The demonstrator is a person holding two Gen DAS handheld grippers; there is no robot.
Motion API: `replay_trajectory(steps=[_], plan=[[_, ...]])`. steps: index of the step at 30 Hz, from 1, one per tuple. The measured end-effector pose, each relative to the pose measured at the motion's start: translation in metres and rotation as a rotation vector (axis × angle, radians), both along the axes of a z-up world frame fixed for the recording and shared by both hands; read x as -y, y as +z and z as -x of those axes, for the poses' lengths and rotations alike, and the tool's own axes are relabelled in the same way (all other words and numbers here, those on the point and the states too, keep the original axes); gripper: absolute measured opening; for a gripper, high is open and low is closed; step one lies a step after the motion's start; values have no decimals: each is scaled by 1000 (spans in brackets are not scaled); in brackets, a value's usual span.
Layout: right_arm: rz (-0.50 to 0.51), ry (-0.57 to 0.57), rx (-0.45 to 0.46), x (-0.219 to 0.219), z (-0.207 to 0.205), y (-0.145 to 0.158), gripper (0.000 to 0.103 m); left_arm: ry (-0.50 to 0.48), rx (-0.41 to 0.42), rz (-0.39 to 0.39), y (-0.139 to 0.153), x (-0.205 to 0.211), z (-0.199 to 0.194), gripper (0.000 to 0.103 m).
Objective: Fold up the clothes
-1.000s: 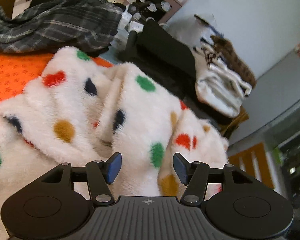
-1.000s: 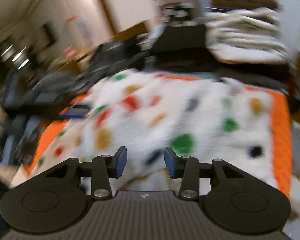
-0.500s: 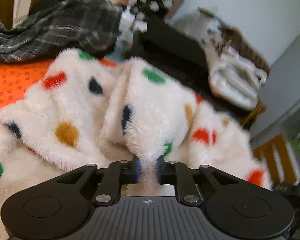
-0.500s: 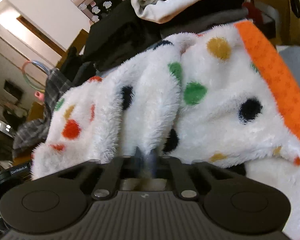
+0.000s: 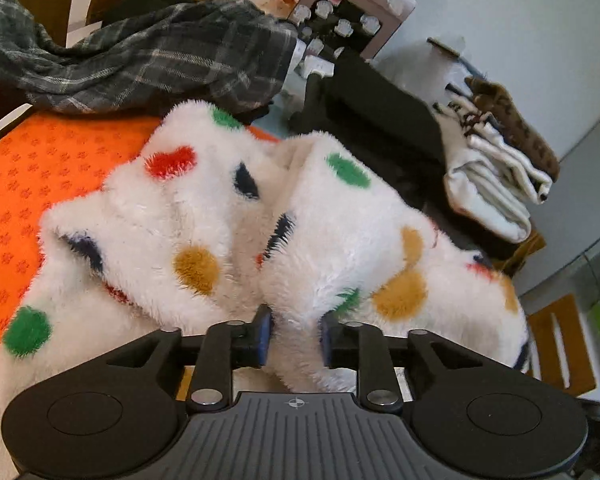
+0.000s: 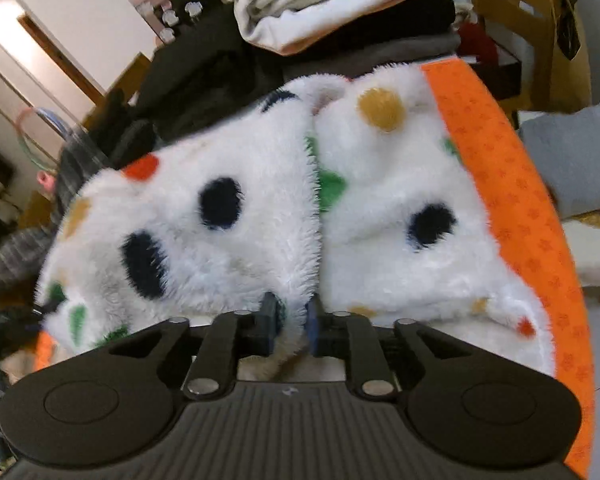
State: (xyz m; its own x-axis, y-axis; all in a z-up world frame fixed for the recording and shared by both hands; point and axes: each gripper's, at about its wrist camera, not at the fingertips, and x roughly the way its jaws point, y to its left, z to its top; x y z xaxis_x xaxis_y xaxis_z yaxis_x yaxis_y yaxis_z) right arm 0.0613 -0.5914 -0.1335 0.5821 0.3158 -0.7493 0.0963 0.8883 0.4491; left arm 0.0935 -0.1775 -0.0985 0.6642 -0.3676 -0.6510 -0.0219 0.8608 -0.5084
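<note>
Now the fluffy spotted garment [image 5: 332,216] lies bunched on the orange surface [image 5: 40,176]. Both the left gripper [image 5: 296,338] and the right gripper [image 6: 290,320] have a fold between their jaws, which are opening, pads touching the pile.

Both tools closed onto fleece [image 5: 204,216], jaws now reopening

Fluffy spotted garment [image 5: 340,240] on orange mat [image 5: 40,184], fold between opening left gripper [image 5: 296,332] jaws.
</note>
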Motion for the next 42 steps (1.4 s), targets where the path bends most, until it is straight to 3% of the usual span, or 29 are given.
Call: replay_trajectory(steps=[3,7,13,16,19,24,28,32,34,37,39,42], plan=[[63,-2,48,0,1,16,36,29,65,12,14,-8,5,41],[185,31,183,-11,2,48,36,25,160,4,38,-6,2,44],[104,301,405,-57,-6,74,36,-212,275,-55,47,46,-9,46],[107,423,406,-84,-23,66,36,-292,291,-99,39,74,-16,46],[141,473,391,-102,-37,53,36,-266,275,-150,27,85,-30,46],[195,443,352,-108,-69,23,36,-159,202,-204,5,69,-53,43],[189,432,297,-108,-90,-8,35,-146,113,-223,-23,61,-71,36],[183,438,290,-109,-97,-31,34,-167,125,-242,-35,64,-77,36],[182,440,284,-109,-98,-26,34,-175,128,-233,-29,65,-78,38],[173,424,312,-107,-92,-4,35,-175,141,-157,-17,54,-77,44],[163,411,346,-101,-81,14,38,-172,157,-102,-4,43,-71,51],[134,375,390,-88,-59,37,44,-144,172,-83,14,26,-56,60]])
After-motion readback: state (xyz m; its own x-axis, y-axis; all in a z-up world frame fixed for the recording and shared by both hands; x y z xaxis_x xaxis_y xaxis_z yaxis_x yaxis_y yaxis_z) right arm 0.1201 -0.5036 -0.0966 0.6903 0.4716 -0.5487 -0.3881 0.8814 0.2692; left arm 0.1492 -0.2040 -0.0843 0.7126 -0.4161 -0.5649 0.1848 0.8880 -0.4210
